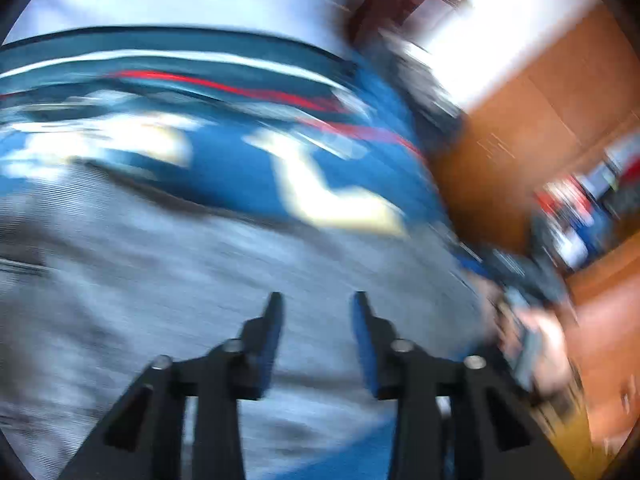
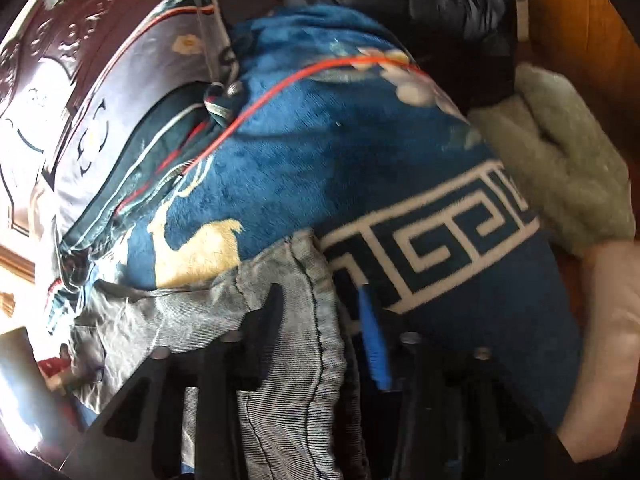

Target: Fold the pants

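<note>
Grey corduroy pants lie on a blue blanket with cream figures; the left wrist view is badly blurred. My left gripper hovers over the pants, open, with nothing between its fingers. In the right wrist view a folded edge of the pants, with a dark seam, runs up between the fingers of my right gripper. A dark gap shows between the cloth and the blue pad, so this gripper is open and not pressing. A blurred hand with the other gripper shows at the right of the left wrist view.
The blue blanket carries a deer and a white key pattern. A green towel and a pale cloth lie to the right, dark clothes behind. A carved wooden headboard stands at left, with brown wooden furniture nearby.
</note>
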The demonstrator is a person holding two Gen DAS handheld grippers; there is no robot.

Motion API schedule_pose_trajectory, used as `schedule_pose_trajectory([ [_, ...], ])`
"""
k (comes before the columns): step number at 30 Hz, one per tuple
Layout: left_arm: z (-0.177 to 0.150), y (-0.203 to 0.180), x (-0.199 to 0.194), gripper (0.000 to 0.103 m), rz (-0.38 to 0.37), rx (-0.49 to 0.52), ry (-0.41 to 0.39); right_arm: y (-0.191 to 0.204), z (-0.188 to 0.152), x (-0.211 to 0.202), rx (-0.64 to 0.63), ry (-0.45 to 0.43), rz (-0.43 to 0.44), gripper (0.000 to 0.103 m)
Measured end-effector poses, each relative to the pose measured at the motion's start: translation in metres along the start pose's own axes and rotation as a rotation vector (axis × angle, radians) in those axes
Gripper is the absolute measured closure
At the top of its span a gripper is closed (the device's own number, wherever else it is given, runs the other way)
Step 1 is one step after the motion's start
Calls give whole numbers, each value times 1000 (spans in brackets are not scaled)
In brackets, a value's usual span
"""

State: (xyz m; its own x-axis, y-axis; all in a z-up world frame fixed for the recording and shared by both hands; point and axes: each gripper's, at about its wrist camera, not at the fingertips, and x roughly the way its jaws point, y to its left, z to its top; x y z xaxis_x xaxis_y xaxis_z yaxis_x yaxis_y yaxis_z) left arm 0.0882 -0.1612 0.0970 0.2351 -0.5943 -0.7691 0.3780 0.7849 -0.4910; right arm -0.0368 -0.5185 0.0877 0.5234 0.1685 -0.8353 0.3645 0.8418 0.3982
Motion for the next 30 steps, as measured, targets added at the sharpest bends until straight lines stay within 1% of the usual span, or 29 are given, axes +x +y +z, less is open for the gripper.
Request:
schedule_pose_trajectory([
  [2, 19, 39, -14, 61, 90, -88, -44, 1, -1, 1, 8, -6, 28, 53],
  [3, 26, 55, -16, 61, 130, -124, -53, 3, 0, 3, 11, -8, 31, 53],
  [4, 34, 71, -16, 61, 161, -168, -51, 5, 0, 5, 11, -9, 31, 53],
  [6, 43, 91, -11, 61, 187, -214, -51, 9, 1, 10, 4, -10, 23, 53],
  [8, 50, 100, 3, 62, 198, -200, -25, 12, 0, 15, -4, -4, 13, 53],
  [10, 52, 105, 28, 63, 233, -172, 38, 16, 0, 21, -21, 2, -9, 53],
  [11, 53, 107, 37, 66, 263, -162, 58, 17, 1, 22, -29, 5, -20, 61],
  [12, 54, 111, 43, 69, 283, -157, 68, 18, 1, 23, -41, 5, -46, 74],
  [13, 57, 114, 48, 73, 295, -164, 62, 19, 1, 24, -56, 3, -77, 76],
  [14, 61, 117, 50, 76, 296, -176, 46, 18, 1, 25, -64, -4, -81, 81],
  [15, 65, 121, 53, 77, 300, -190, 27, 17, 2, 25, -65, -6, -80, 83],
  [17, 72, 127, 56, 78, 321, -199, 13, 18, 3, 24, -72, -22, -88, 86],
  [19, 73, 131, 61, 78, 346, -184, 17, 22, 3, 24, -96, -40, -101, 87],
  [22, 70, 131, 65, 78, 363, -143, 11, 26, 4, 32, -136, -30, -134, 87],
  [24, 69, 127, 61, 78, 368, -134, 17, 22, 4, 37, -133, -21, -131, 86],
  [26, 68, 121, 48, 78, 317, -139, 12, 19, 4, 33, -115, -29, -112, 83],
  [28, 58, 112, 19, 77, 228, -116, -16, 20, 2, 22, -100, -38, -105, 70],
  [30, 44, 106, -13, 74, 163, -77, -19, 27, -4, 4, -120, -55, -99, 61],
])
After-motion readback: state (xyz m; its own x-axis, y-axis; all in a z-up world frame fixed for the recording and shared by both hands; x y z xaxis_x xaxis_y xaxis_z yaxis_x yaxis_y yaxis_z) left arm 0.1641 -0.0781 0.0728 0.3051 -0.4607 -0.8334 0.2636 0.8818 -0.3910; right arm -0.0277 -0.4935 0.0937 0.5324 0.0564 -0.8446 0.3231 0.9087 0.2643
